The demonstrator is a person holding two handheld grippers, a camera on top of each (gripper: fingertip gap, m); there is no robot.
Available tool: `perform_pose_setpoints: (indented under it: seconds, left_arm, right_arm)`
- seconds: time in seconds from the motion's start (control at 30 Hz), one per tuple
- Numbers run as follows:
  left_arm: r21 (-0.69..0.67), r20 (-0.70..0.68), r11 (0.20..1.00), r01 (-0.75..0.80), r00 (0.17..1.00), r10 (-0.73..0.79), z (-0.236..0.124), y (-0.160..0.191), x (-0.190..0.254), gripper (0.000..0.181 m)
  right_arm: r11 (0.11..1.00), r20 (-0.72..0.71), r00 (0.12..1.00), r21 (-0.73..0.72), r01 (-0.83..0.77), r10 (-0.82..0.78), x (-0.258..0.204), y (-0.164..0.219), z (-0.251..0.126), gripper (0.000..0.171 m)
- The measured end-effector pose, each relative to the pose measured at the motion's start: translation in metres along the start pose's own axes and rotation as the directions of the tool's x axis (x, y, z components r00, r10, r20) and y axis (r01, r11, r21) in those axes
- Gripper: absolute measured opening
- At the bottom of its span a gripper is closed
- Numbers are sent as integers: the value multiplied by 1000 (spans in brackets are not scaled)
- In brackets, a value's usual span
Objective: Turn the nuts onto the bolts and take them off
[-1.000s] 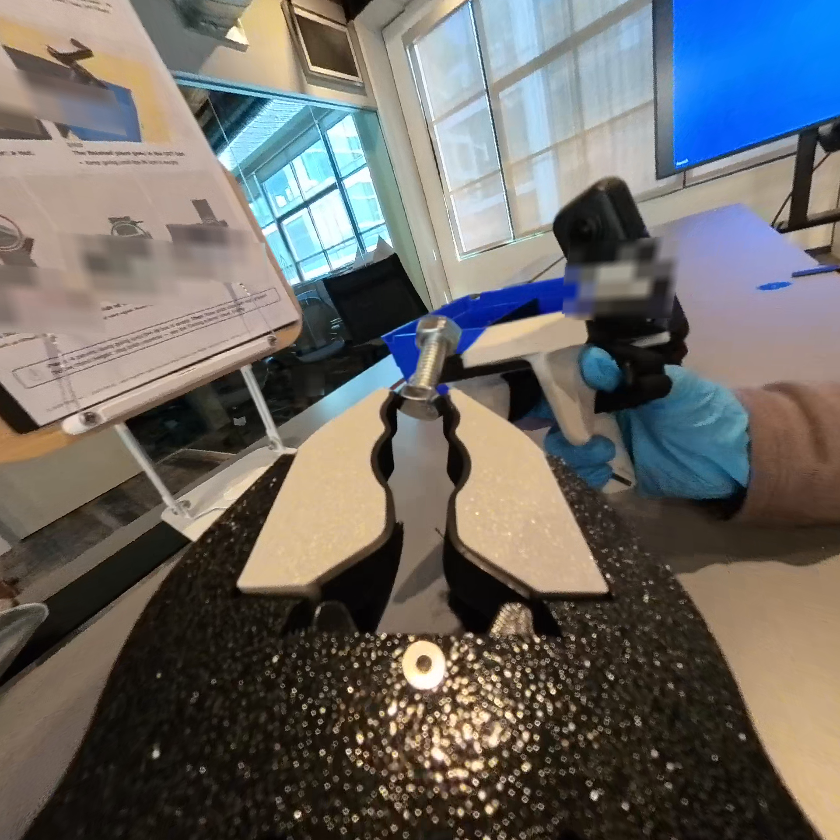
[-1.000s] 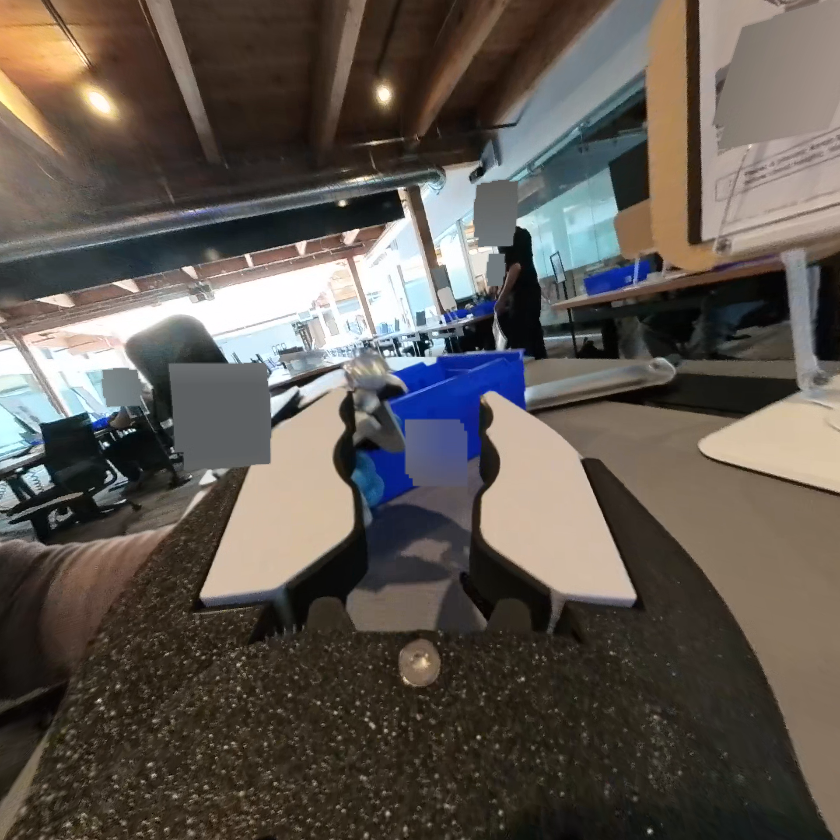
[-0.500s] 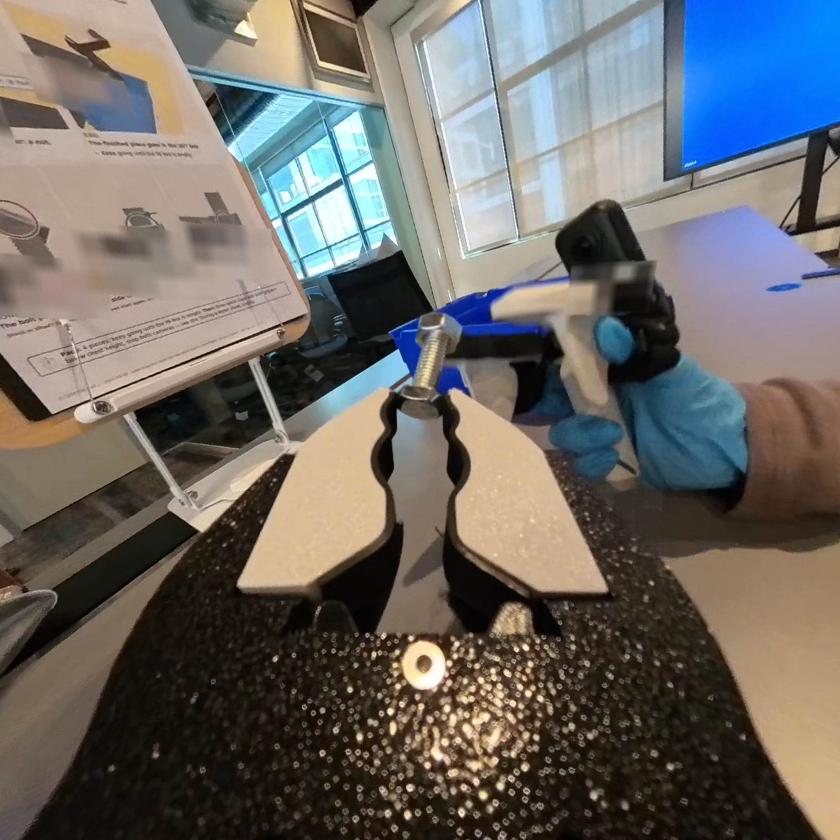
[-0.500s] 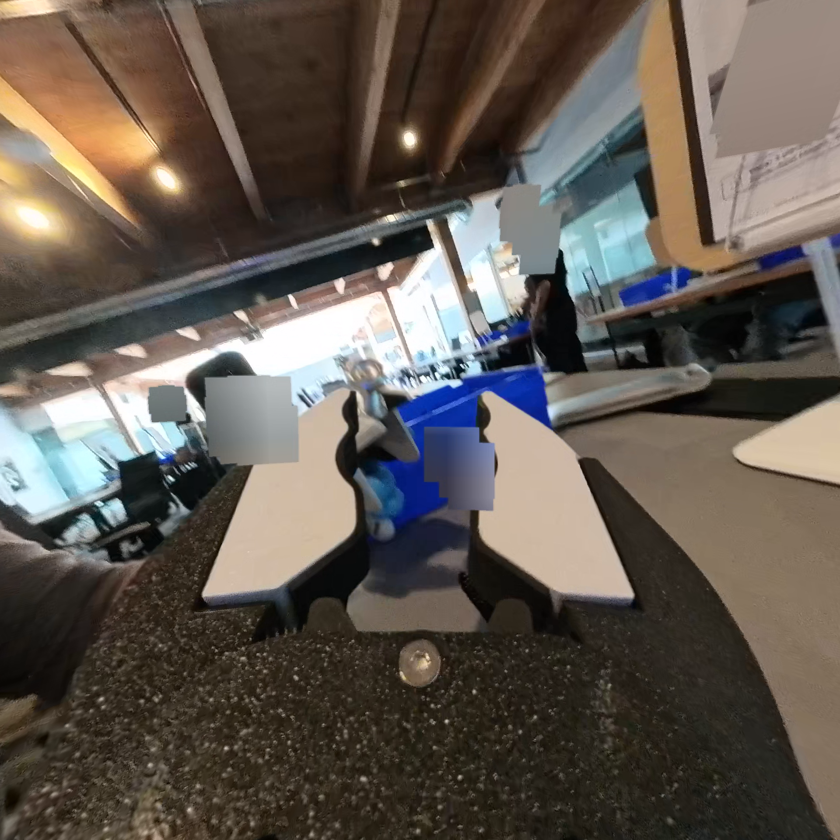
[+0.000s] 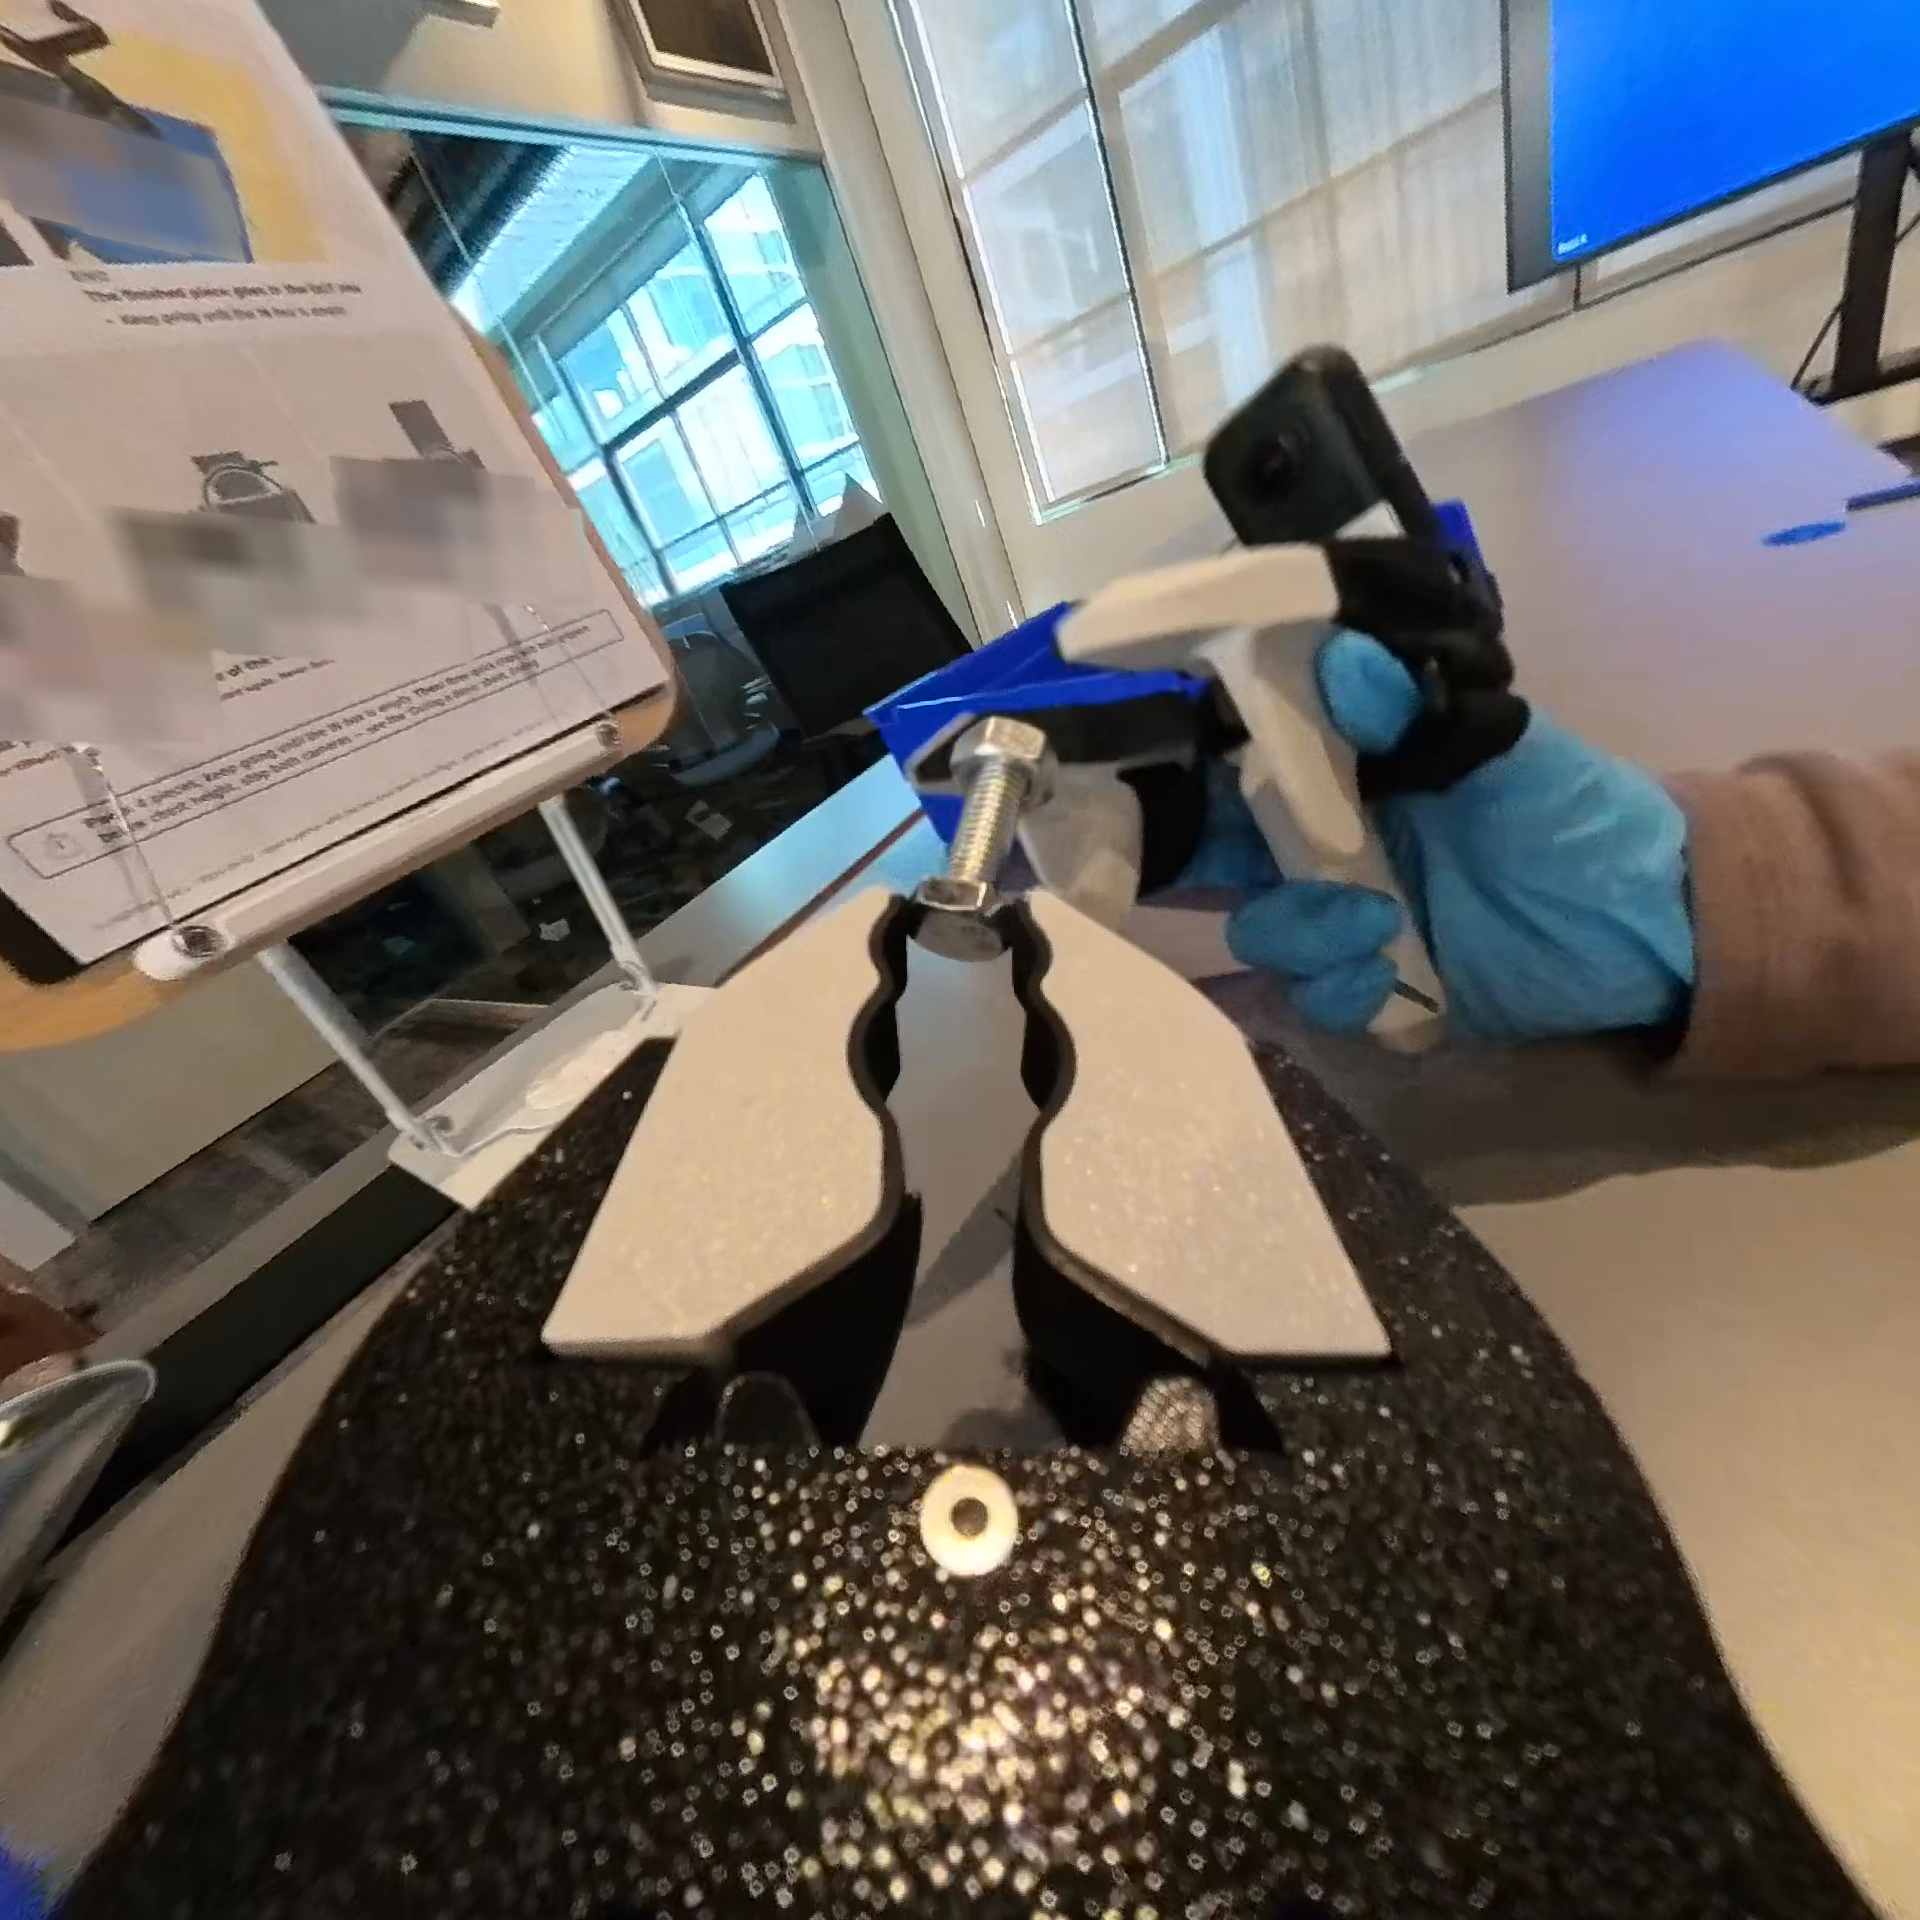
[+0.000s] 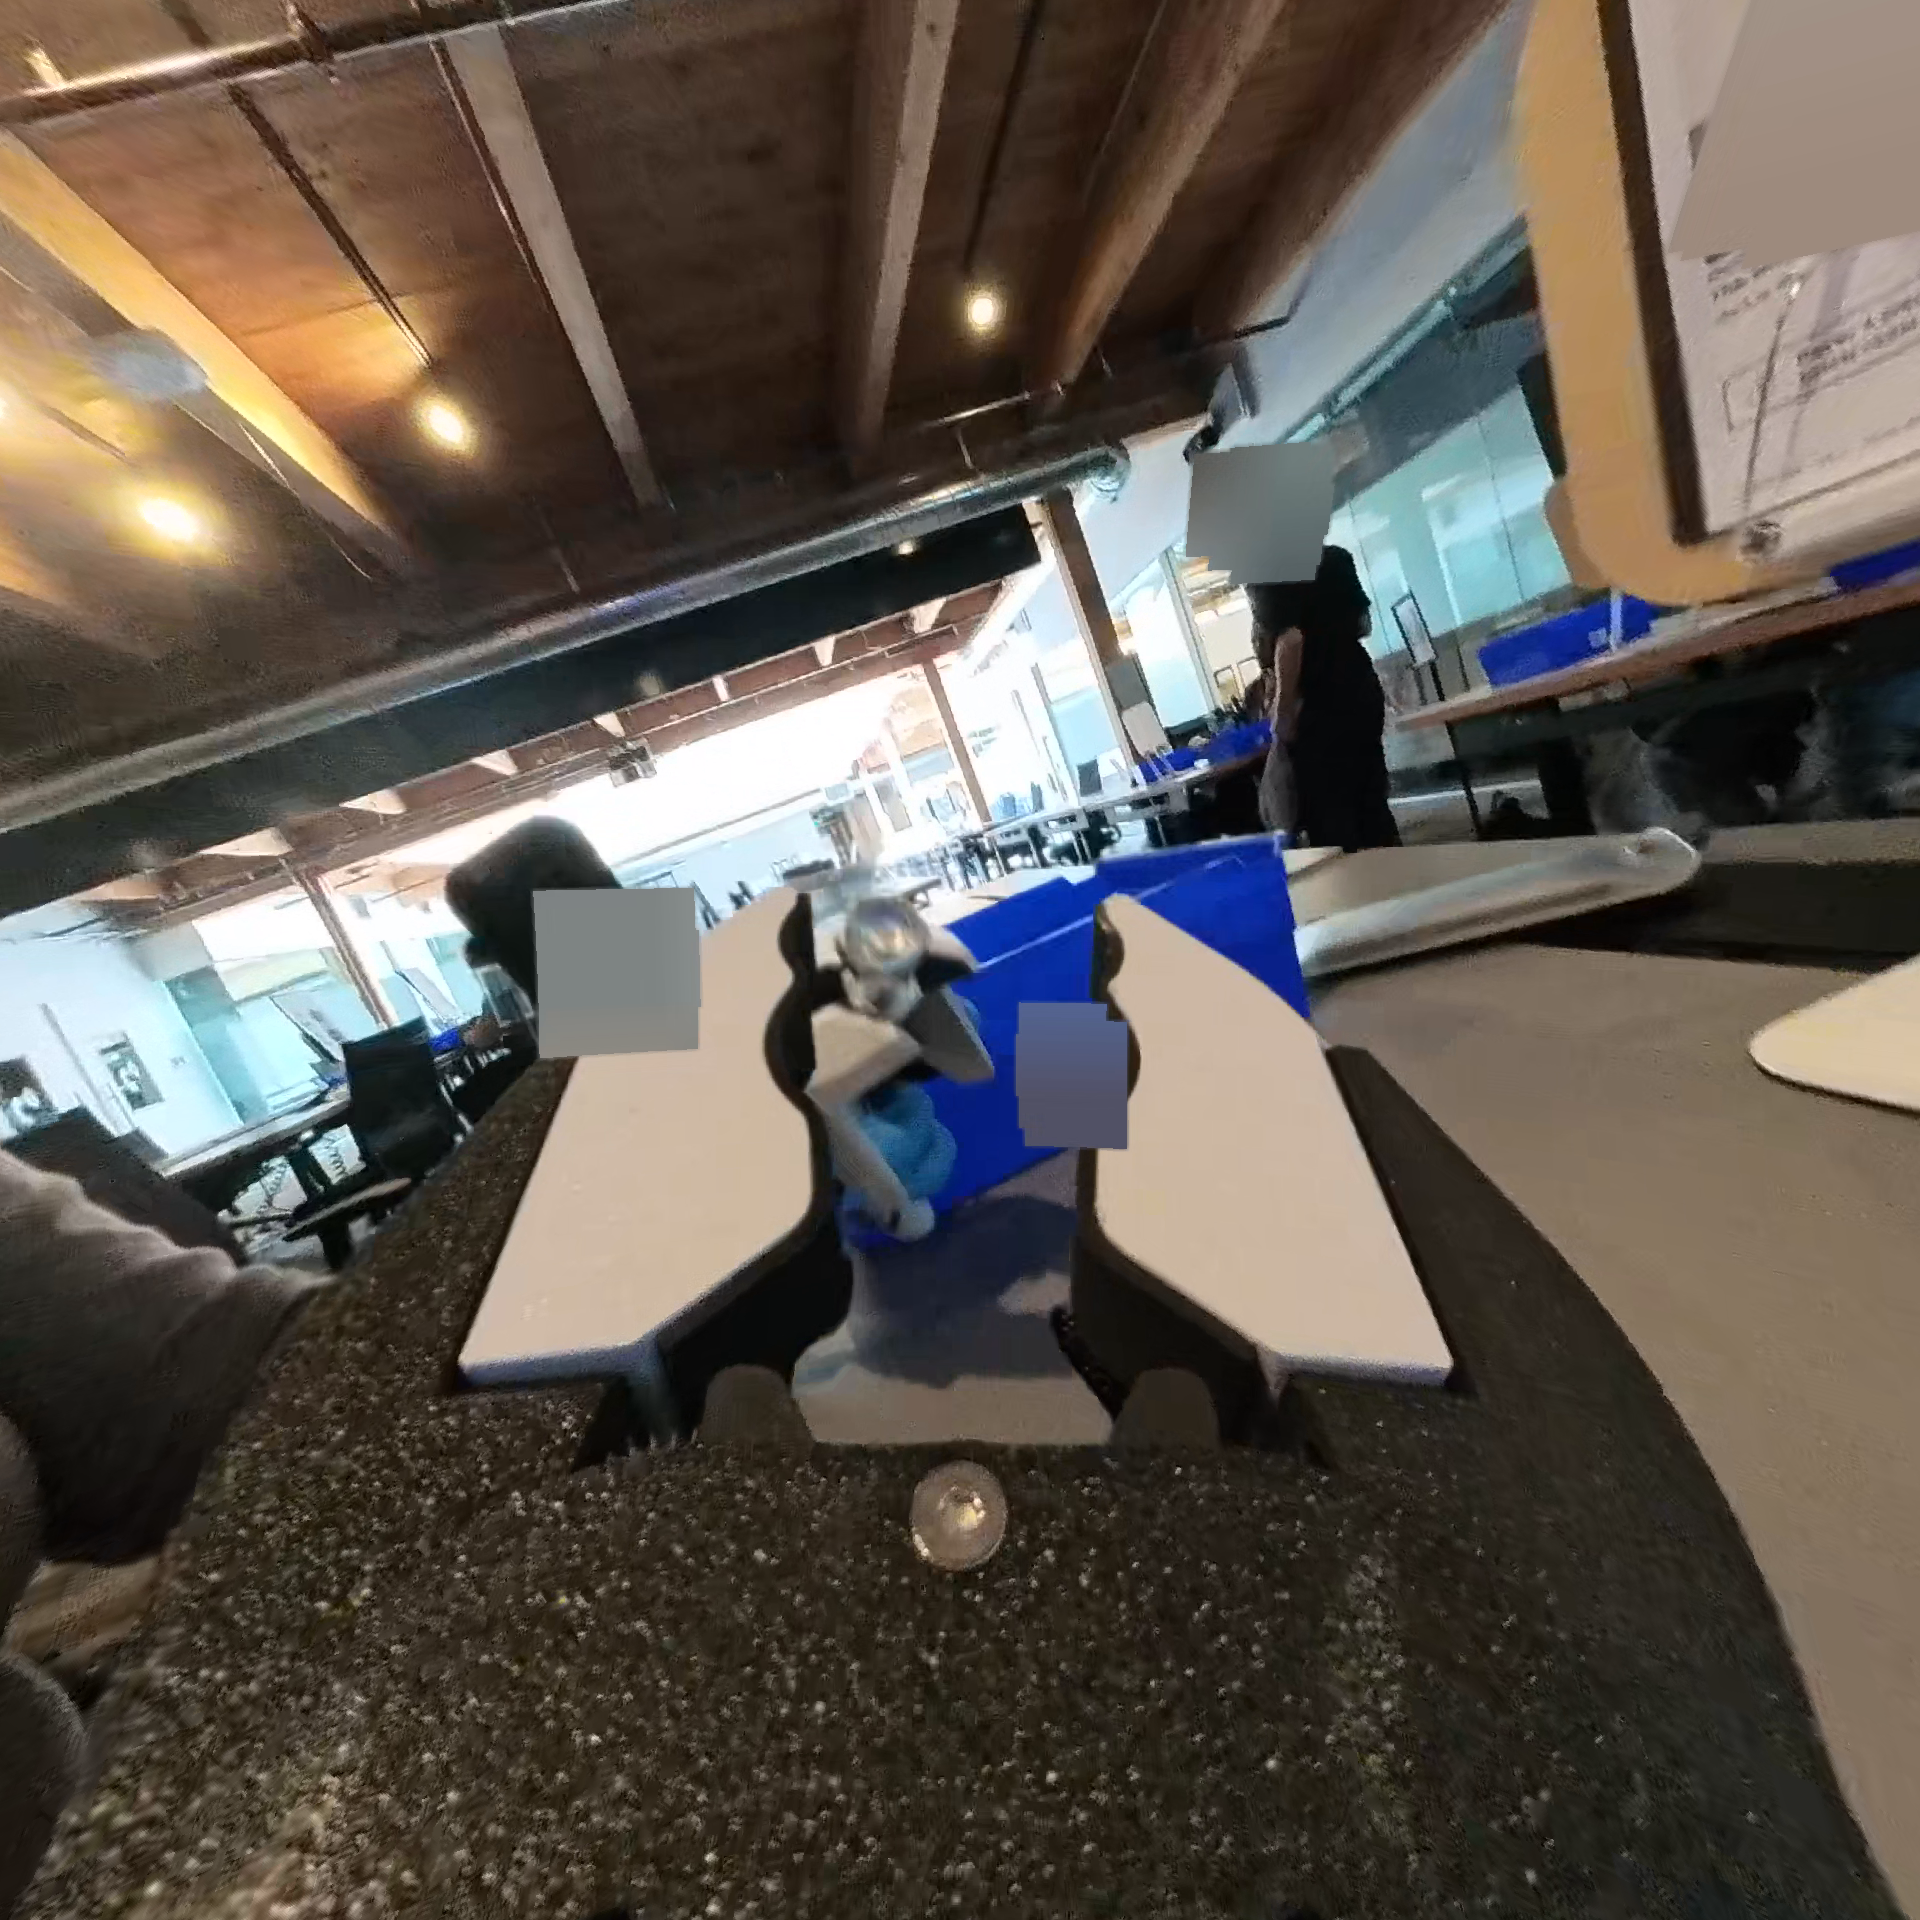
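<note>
Stretching wide and grey, the table [image 5: 1714, 1299] has lots of bare room on the right side, out to its far edge near the windows. On the left, close to the table's edge, a paper sheet on a wooden board [image 5: 260, 499] leans on a clear stand, so room is tighter there. A blue bin [image 5: 997, 686] sits behind the tools, well back from the near edge.

The left tongs [image 5: 961, 935] are nearly closed, and their tips pinch the head of a silver bolt [image 5: 982, 831]. The bolt stands up from the tips, leaning a little to the right. A nut [image 5: 1003, 750] sits at the top end of the bolt.

The right tongs [image 5: 997, 769], held by a hand in a blue glove [image 5: 1538, 873], come in from the right at the nut. In the left view one white finger [image 5: 1195, 613] goes above the nut and one below it. In the right view, the right tongs [image 6: 951, 920] stand wide apart, with the nut [image 6: 878, 935] near the left finger and open space on its other side.
</note>
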State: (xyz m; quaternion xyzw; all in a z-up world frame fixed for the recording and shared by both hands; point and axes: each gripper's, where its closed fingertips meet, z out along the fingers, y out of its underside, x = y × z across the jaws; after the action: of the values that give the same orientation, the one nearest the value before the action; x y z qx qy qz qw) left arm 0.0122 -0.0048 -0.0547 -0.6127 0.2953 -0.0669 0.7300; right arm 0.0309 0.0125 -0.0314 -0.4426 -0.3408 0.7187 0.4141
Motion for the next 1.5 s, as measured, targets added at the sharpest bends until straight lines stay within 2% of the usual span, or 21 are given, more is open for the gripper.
perform_pose_setpoints:
  seconds: [0.13,0.27,0.4,0.57,0.63,0.77,0.93,1.03,1.13,1.2,1.3,1.4,1.43,1.47,1.5]
  left_arm:
    - [-20,-31,999,-39,999,38,6,3,11,19]
    - [18,-7,1000,1,1000,-1,-1,-3,1,19]
    - [-17,-12,999,-28,1000,28,0,3,1,19]
    - [-44,-38,996,-83,996,81,5,7,11,19]
    - [-35,-28,996,-80,997,79,3,4,9,19]
    - [-8,-6,999,-43,999,43,-2,0,0,19]
    - [-42,-40,996,-84,996,82,2,7,8,19]
    - [-32,-50,995,-90,995,89,3,4,12,19]
    - [6,-49,999,-49,998,49,-2,-2,7,19]
    - [8,-63,999,-45,997,46,-5,-3,6,19]
    - [-20,-137,996,-92,987,88,-4,3,17,19]
    - [-45,-195,991,-127,974,116,-3,8,27,19]
    - [-48,-205,990,-130,972,118,-4,9,28,19]
    - [-44,-210,991,-123,971,111,-5,8,28,19]
    - [-42,-214,993,-113,972,101,-6,8,28,19]
  right_arm:
    - [997,4,1000,-79,19,-19,-3,15,14,49]
    - [987,-20,999,-157,-43,41,10,32,-3,47]
    - [990,78,988,-61,-126,130,-1,11,-3,47]
    - [986,70,992,-141,-93,104,-6,23,5,47]
    - [983,50,994,-157,-91,100,-2,25,1,39]
    - [979,-10,1000,-201,-21,20,10,25,-12,37]
    - [985,63,994,-157,-74,84,-1,12,-7,44]
    - [970,58,993,-227,-86,101,0,27,-4,41]
    - [952,53,997,-305,-35,54,3,38,-11,34]
    - [950,76,997,-311,-7,33,1,36,-14,36]
    - [952,150,984,-302,-45,94,-13,28,-12,44]
    - [929,153,982,-368,-43,107,-16,36,-13,47]
    - [919,151,983,-391,-42,109,-16,39,-14,44]
    - [905,151,983,-424,-30,104,-15,44,-17,33]
    - [884,145,986,-467,-7,84,-13,50,-21,29]
